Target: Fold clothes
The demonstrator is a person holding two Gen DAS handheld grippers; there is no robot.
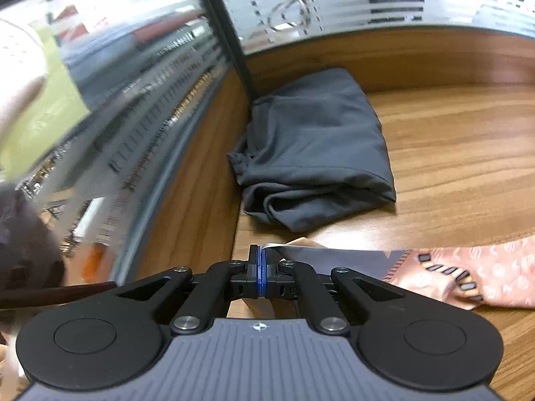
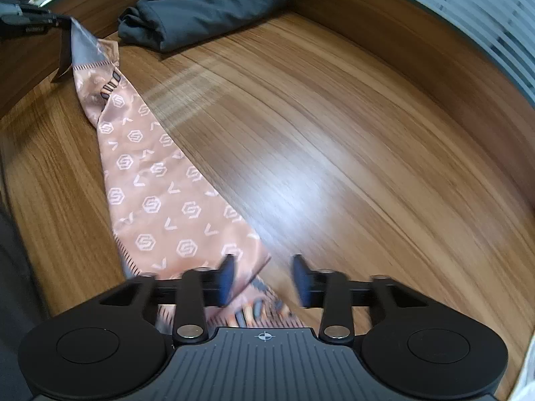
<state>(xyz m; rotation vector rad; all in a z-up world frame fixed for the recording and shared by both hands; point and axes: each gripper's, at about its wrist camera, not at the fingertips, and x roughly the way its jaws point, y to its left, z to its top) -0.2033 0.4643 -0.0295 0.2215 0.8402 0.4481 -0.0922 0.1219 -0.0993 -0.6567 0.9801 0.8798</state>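
A long peach scarf [image 2: 160,183] with white hexagon marks and grey ends lies stretched across the wooden table [image 2: 351,140]. My left gripper [image 1: 261,254] is shut on the scarf's grey end [image 1: 334,257] and holds it a little above the table; the right wrist view shows it at the top left [image 2: 63,21]. The rest of the scarf [image 1: 485,270] trails off to the right. My right gripper [image 2: 265,277] stands open over the scarf's other end, fingers apart, the pads not pressing the cloth.
A folded dark grey garment [image 1: 317,147] lies at the back of the table in the corner, also in the right wrist view [image 2: 207,6]. Wooden side walls with glass panels [image 1: 140,100] rise at the left and back. Bare table stretches to the right.
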